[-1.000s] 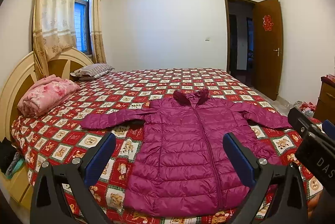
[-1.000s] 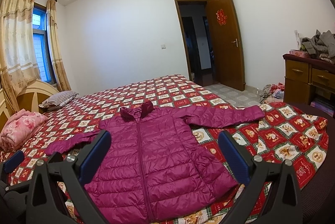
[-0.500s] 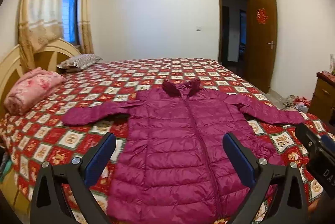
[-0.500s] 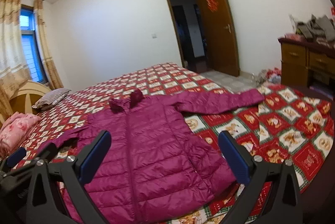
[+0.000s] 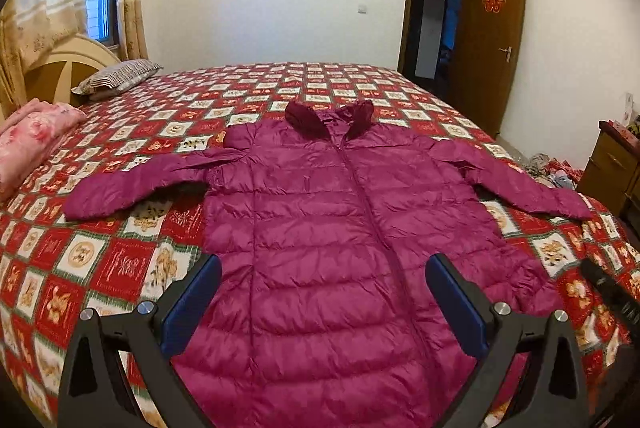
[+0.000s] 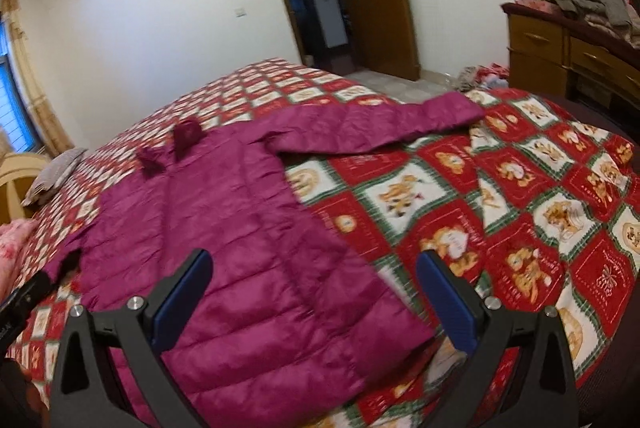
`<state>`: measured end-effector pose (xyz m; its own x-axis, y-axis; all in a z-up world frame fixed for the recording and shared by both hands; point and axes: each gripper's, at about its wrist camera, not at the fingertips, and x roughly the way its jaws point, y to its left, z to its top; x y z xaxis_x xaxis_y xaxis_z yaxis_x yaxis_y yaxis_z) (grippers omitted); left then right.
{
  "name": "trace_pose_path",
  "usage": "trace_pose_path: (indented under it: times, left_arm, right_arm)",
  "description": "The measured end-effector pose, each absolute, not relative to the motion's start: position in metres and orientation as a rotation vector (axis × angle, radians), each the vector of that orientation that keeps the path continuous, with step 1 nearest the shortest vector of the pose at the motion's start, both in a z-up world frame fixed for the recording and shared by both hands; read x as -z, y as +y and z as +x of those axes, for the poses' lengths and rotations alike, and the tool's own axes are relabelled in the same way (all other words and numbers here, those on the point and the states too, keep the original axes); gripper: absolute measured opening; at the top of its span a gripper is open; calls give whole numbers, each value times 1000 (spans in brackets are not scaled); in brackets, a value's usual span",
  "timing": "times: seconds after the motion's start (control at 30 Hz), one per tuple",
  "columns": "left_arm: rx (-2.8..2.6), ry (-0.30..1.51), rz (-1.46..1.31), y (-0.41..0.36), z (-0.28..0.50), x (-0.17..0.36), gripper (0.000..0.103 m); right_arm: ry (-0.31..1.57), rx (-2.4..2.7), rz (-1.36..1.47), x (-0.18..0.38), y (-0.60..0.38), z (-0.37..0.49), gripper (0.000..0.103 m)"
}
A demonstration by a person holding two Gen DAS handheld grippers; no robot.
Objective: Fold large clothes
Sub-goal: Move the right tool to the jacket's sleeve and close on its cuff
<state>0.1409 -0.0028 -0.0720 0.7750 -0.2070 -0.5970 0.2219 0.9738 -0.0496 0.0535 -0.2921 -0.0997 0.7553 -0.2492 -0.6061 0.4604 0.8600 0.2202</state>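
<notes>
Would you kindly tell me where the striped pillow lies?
In the left wrist view, the striped pillow lies far left beside the wooden headboard, behind the folded pink blanket.

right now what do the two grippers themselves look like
Both match: the left gripper and right gripper each have two black angular fingers lined with blue pads, and silver screw heads on top. No cables, sleeves or hands show.

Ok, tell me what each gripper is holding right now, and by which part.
Nothing. The left gripper and right gripper are open above the purple jacket.
</notes>
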Motion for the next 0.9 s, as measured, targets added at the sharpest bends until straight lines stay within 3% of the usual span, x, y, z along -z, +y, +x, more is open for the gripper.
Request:
trace_pose_path:
  times: [0.3, 0.4, 0.8, 0.9]
  left_arm:
    - [122, 652, 63, 30, 230, 82, 102]
    - [91, 663, 73, 37, 258, 86, 102]
    - [79, 691, 57, 39, 305, 120, 102]
    - [56, 684, 79, 39, 313, 134, 102]
  right_arm:
    - [570, 607, 479, 79, -399, 82, 103]
    - [562, 695, 558, 77, -446, 91, 98]
    - [676, 784, 628, 113, -537, 144, 93]
    - [722, 789, 618, 126, -543, 159, 81]
